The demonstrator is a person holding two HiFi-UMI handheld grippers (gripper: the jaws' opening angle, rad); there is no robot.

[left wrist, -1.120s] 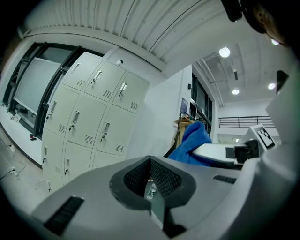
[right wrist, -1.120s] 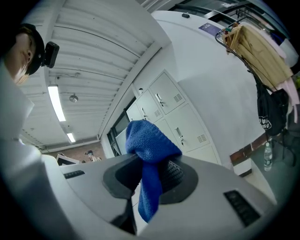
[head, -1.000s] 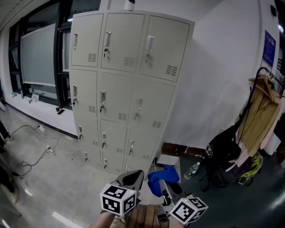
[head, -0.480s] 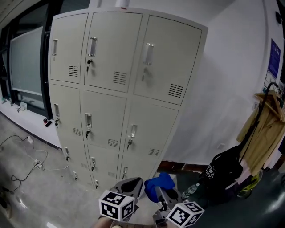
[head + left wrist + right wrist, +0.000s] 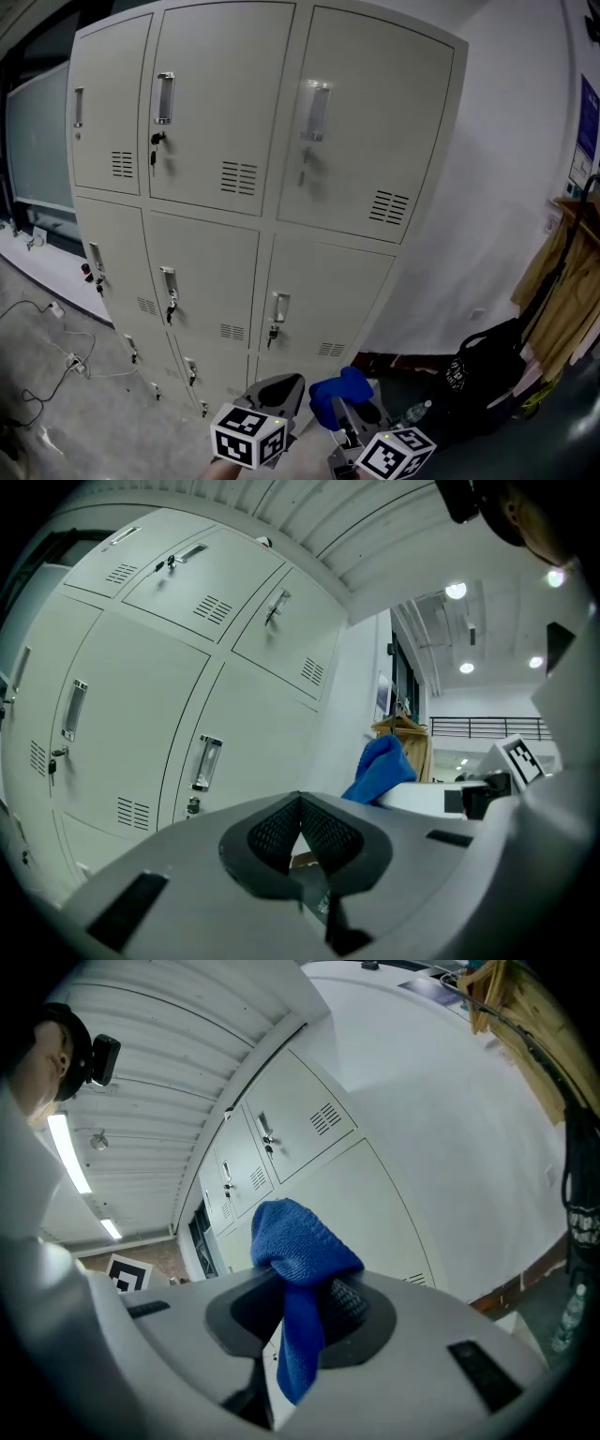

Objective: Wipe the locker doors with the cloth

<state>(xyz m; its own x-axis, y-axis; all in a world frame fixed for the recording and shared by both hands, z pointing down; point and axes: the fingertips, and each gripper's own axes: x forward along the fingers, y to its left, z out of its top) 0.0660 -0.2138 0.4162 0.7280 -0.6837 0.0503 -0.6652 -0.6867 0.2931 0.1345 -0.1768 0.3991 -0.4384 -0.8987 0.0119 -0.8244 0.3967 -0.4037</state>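
Note:
A beige metal locker bank [image 5: 244, 197] with three columns of doors fills the head view; its doors also show in the left gripper view [image 5: 141, 686] and the right gripper view [image 5: 300, 1138]. My right gripper [image 5: 342, 405] is shut on a blue cloth [image 5: 339, 392], which bunches above the jaws and hangs down between them [image 5: 298, 1283]. My left gripper [image 5: 281, 386] is shut with nothing in it [image 5: 300, 810]. Both grippers sit low, in front of the bottom row of doors and apart from them.
Door handles [image 5: 315, 111] and keys [image 5: 156, 141] stick out from the locker fronts. A white wall [image 5: 506, 216] stands right of the lockers. A black bag [image 5: 483, 366] and hanging clothes [image 5: 567, 281] are at the right. Cables [image 5: 56, 361] lie on the floor at left.
The view has closed in on the lockers, which now fill much more of the frame. Both grippers stay low at the bottom, the cloth still held in the right one.

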